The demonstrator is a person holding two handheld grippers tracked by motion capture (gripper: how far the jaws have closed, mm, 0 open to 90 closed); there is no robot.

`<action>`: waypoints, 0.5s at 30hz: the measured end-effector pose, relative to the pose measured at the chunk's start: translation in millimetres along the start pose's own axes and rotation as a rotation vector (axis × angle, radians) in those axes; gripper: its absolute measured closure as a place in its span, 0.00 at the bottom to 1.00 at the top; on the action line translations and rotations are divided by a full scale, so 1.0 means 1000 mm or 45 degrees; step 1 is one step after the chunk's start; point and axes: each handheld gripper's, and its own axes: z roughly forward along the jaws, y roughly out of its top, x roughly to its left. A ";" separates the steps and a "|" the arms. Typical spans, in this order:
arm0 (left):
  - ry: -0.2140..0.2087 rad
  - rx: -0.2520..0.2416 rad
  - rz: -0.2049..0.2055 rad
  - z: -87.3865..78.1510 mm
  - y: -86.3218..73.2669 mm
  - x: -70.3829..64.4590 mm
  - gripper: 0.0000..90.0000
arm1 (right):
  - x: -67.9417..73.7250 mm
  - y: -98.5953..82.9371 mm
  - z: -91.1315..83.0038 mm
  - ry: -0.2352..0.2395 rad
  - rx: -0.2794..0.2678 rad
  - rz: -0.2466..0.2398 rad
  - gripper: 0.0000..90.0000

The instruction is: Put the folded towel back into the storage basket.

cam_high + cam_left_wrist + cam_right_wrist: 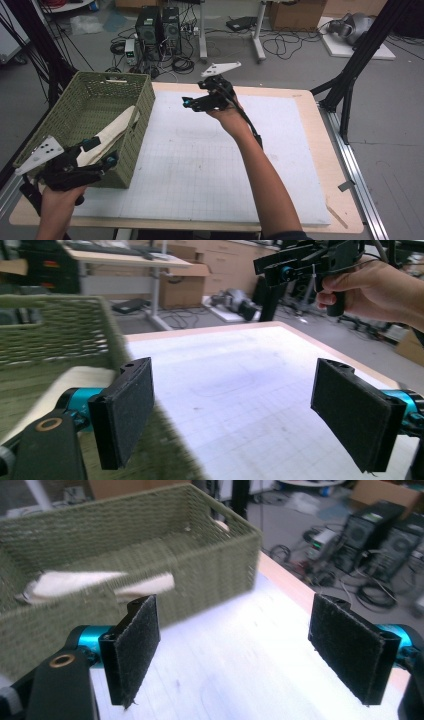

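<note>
High view: cloth (116, 131) (cream) lies in basket (143, 107).

Green basket (150, 540) beyond parted jaws

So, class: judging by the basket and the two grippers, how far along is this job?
Done: a cream cloth lies in the green basket, draped over its near wall. In hand: nothing; the left gripper is open at that wall, and the right gripper is open above the white mat. Left: perhaps tucking the cloth fully inside.
</note>
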 end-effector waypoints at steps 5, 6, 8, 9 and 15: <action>-0.104 0.021 0.025 0.020 -0.003 -0.019 0.20 | -0.011 -0.031 -0.046 -0.077 -0.001 0.020 0.21; -0.152 0.035 0.033 0.029 -0.005 -0.027 0.20 | -0.012 -0.036 -0.054 -0.093 0.002 0.021 0.21; -0.191 0.047 0.044 0.038 -0.006 -0.033 0.20 | -0.013 -0.048 -0.070 -0.144 0.006 0.027 0.21; -0.191 0.047 0.044 0.038 -0.006 -0.033 0.20 | -0.014 -0.053 -0.077 -0.149 0.003 0.037 0.20; -0.282 0.048 0.062 0.061 -0.009 -0.048 0.20 | -0.018 -0.085 -0.114 -0.204 -0.007 0.080 0.20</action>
